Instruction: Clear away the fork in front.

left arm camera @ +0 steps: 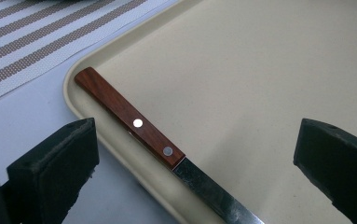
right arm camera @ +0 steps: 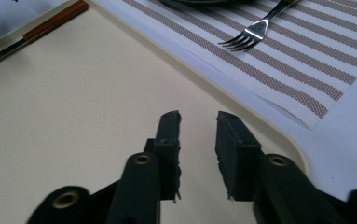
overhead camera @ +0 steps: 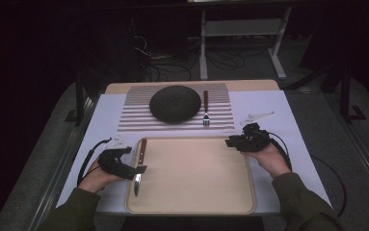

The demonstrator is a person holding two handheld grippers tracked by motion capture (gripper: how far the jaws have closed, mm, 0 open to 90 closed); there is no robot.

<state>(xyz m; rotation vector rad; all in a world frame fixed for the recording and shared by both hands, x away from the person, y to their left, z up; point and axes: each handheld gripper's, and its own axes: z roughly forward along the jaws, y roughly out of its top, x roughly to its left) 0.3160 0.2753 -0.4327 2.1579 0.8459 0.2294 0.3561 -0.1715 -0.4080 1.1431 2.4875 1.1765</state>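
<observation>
A knife (overhead camera: 139, 166) with a wooden handle (left arm camera: 129, 119) lies along the left edge of the beige tray (overhead camera: 196, 202), its blade pointing toward the person. My left gripper (overhead camera: 138, 169) hovers over it with jaws wide open (left arm camera: 197, 140), one on each side of the knife and not touching it. My right gripper (overhead camera: 231, 142) is at the tray's far right corner. Its jaws (right arm camera: 199, 123) stand a narrow gap apart over bare tray (right arm camera: 73, 116), with nothing between them. The knife (right arm camera: 36, 30) also shows far off in the right gripper view.
Behind the tray lies a striped placemat (overhead camera: 134, 115) with a dark round plate (overhead camera: 175, 103) and a fork (overhead camera: 205, 109) to its right, tines toward the tray. The fork (right arm camera: 250, 32) lies just past the right gripper. A white cloth (overhead camera: 105, 115) covers the table.
</observation>
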